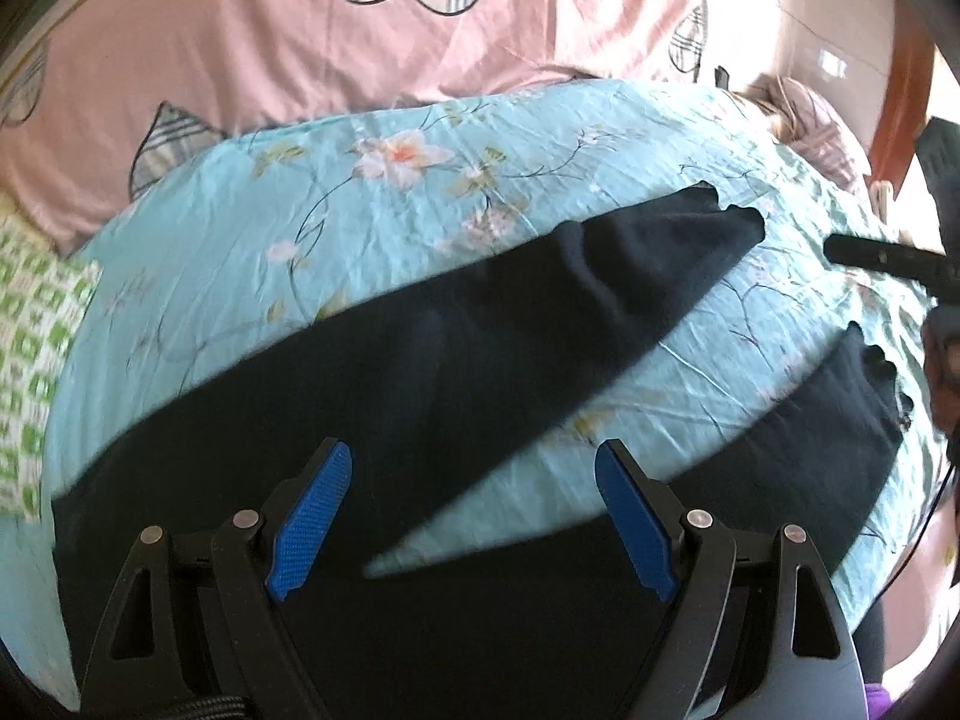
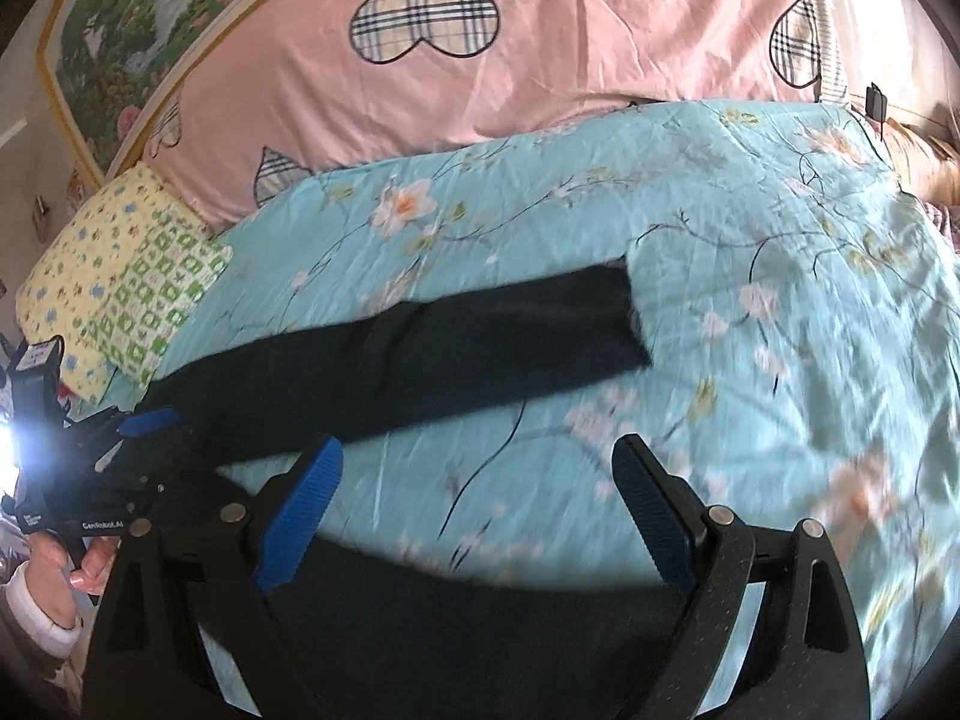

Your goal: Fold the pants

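- Blue-padded jaws of my left gripper (image 1: pixel 474 516) stand wide with nothing between the pads, hovering above the upper part of the dark pants (image 1: pixel 384 372).
- Likewise my right gripper (image 2: pixel 474 516) is spread wide and holds nothing; bare quilt and a dark strip of cloth lie under it.
- I see the pants laid flat on the turquoise floral quilt (image 1: pixel 252 228), legs splayed in a V, one cuff (image 1: pixel 714 222) reaching far across, the other near the right edge.
- I see no containers anywhere.
- Behind the quilt lies a pink cover with plaid hearts (image 2: pixel 540 78); a green-and-yellow pillow (image 2: pixel 120 282) sits at the left, and a framed landscape picture (image 2: pixel 138 6) is beyond it.
- From the right wrist view I see the other hand (image 2: pixel 54 570) gripping the left tool at the quilt's left edge.
- Open quilt spreads right of the legs.
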`<move>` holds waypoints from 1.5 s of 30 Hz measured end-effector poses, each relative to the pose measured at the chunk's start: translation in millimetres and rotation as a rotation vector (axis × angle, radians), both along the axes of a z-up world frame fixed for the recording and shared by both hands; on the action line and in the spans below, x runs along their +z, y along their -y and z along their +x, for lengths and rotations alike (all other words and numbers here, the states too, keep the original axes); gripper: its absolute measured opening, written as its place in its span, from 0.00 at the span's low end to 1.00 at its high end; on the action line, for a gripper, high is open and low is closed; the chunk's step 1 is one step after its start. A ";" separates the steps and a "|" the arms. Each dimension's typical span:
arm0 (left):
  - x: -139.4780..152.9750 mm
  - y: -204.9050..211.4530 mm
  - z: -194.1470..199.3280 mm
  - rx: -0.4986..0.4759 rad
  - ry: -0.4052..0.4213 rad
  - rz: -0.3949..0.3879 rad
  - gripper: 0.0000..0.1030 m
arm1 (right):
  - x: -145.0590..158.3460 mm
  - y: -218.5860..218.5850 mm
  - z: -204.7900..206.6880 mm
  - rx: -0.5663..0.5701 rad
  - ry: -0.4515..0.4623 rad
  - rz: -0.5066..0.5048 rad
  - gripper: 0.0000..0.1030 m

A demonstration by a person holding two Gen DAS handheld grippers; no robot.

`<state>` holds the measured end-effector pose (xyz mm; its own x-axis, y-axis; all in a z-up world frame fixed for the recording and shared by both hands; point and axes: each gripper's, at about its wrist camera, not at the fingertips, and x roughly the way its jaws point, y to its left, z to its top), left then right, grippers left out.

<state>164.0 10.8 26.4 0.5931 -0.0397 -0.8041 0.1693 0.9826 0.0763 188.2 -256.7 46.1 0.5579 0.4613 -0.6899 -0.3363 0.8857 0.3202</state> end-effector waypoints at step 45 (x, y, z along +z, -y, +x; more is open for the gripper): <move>-14.2 24.6 123.9 -0.345 -0.215 -0.160 0.03 | 4.3 27.7 109.7 0.059 0.005 0.064 0.11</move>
